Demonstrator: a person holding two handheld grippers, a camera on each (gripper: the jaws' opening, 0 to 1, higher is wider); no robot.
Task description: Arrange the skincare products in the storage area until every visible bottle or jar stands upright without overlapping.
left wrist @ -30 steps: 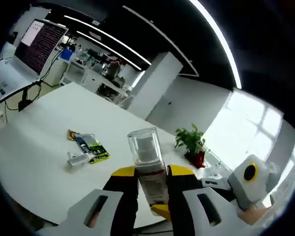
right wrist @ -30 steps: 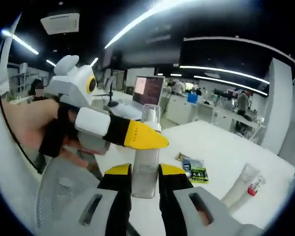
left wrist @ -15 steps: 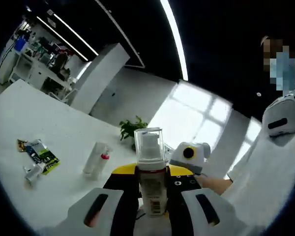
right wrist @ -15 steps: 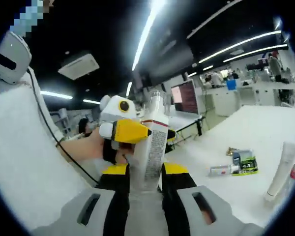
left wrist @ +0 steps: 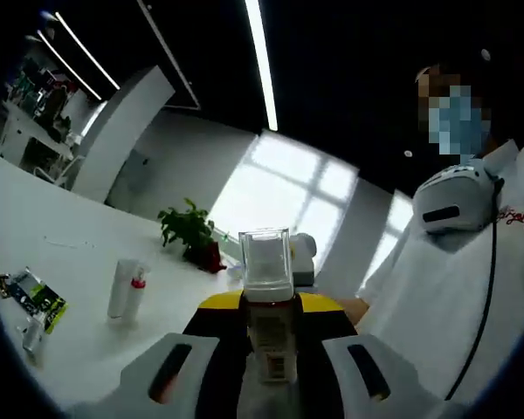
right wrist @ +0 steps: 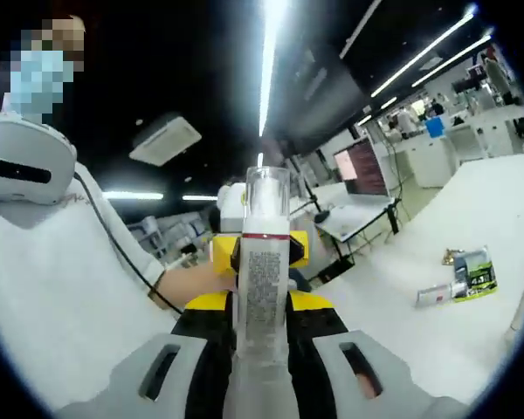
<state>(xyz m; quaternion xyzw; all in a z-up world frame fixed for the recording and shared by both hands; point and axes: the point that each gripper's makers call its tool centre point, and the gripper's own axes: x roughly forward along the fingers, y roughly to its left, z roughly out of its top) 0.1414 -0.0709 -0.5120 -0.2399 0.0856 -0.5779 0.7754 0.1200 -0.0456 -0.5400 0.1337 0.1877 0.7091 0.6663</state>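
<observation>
The white surface [left wrist: 61,262] runs off to the left in my left gripper view; in the right gripper view it lies at the right. On it, from larger to smaller: a potted plant [left wrist: 190,234] at the far edge, a white tube with a red collar [left wrist: 125,288] standing near the middle, green sachets [left wrist: 31,297] with a small vial [right wrist: 432,295] lying flat just beside them.

My left tool [left wrist: 271,305] pinches a pump bottle [left wrist: 267,297] with a clear cap, held roughly along the jaws, above the surface rather than on it. My right tool [right wrist: 262,305] looks clamped on a bottle as well; I judge it to be the same one, gripped from the opposite side, but I cannot confirm this. The other tool's yellow tips show just behind the label.

Step in hand, as I judge it: a two-tool hold before setting down. To do it well, I would free one tool first, carry the bottle upright to a bare patch well apart from the tube, and seat its base flat before letting go.
</observation>
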